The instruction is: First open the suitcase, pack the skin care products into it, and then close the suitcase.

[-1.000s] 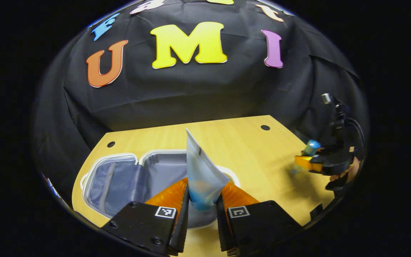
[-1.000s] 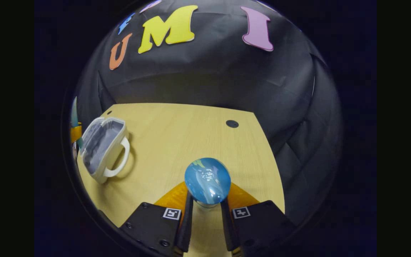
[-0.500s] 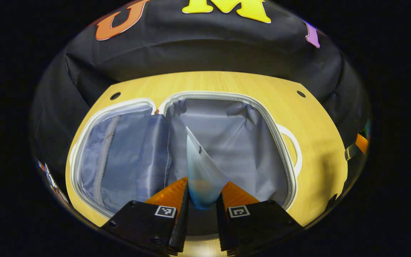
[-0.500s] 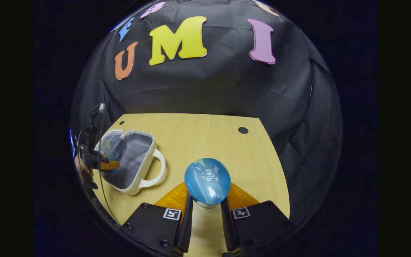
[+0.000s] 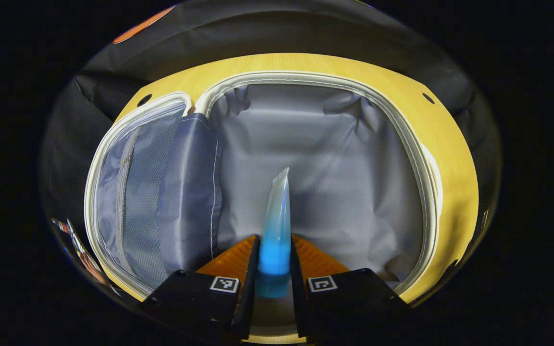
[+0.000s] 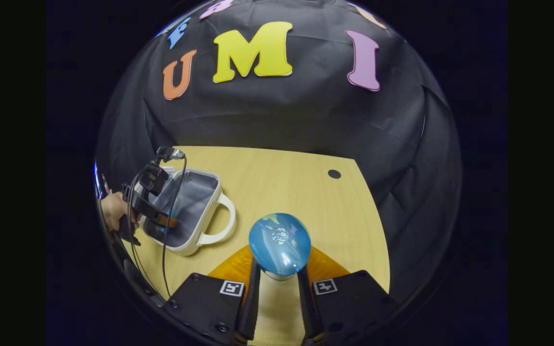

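Open suitcase lies on wooden table.

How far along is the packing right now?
Done: the suitcase lies open on the table. In hand: the left gripper holds a tube over the lined compartment; the right gripper holds a blue-capped bottle above the table. Left: release both inside, then close the suitcase.

Wood-grain table, cloth-lined suitcase, glossy bottle

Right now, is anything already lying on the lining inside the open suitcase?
No: in the left gripper view the suitcase lining is bare, and the tube is held above it by the left hand-held gripper.
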Available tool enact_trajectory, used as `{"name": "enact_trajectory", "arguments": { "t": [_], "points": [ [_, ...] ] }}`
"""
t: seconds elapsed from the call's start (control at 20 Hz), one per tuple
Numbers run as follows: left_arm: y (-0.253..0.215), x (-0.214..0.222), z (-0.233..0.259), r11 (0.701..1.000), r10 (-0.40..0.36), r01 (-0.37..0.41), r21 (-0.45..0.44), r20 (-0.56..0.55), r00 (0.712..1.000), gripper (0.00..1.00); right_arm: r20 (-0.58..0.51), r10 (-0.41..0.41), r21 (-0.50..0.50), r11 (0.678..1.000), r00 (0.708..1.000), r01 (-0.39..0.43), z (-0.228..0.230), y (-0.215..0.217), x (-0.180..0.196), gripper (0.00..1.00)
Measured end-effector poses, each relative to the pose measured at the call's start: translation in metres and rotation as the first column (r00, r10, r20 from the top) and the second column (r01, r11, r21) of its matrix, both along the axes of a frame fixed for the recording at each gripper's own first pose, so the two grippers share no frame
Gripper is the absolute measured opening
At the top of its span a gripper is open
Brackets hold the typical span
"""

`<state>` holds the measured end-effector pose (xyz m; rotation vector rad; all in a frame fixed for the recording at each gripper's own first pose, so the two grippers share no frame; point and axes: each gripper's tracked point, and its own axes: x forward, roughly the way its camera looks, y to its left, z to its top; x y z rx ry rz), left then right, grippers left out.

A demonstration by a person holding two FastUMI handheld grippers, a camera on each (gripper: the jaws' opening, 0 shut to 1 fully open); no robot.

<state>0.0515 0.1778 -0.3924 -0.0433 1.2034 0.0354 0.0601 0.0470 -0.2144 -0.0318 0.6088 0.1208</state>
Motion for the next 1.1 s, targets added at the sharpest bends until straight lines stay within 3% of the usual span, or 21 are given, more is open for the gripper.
{"name": "enact_trajectory", "arguments": {
  "t": [0.35,0.4,0.5,0.65,0.8,0.9,1.1],
  "points": [
    [-0.001,-0.002,0.001,1.0,0.011,-0.011,0.007,-0.012,1.0,0.39,-0.013,0.025,0.02,0.999,1.0,-0.025,0.0,0.004,0.002,0.33],
    [-0.003,-0.006,0.003,1.0,0.028,-0.027,0.004,-0.016,0.999,0.44,-0.012,0.034,0.021,0.999,0.999,-0.034,0.002,0.008,0.004,0.33],
    [-0.012,-0.008,0.013,0.999,0.041,-0.041,-0.034,0.013,0.999,0.7,-0.009,0.058,0.027,0.998,0.998,-0.058,0.005,0.019,0.01,0.35],
    [-0.017,-0.011,0.055,0.998,0.056,-0.049,-0.048,0.147,0.988,0.78,-0.003,0.108,0.05,0.993,0.994,-0.108,0.018,0.046,0.021,0.35],
    [0.0,-0.011,0.12,0.998,0.065,-0.068,-0.006,0.359,0.931,0.83,0.01,0.173,0.075,0.982,0.985,-0.173,0.031,0.087,0.034,0.35],
    [0.022,-0.014,0.164,0.995,0.056,-0.087,0.041,0.488,0.871,0.9,0.008,0.223,0.094,0.97,0.975,-0.222,0.034,0.122,0.043,0.34],
    [0.063,-0.022,0.236,0.987,0.02,-0.123,0.106,0.675,0.738,0.95,-0.038,0.305,0.13,0.946,0.951,-0.298,0.022,0.195,0.051,0.35]
  ]
}}
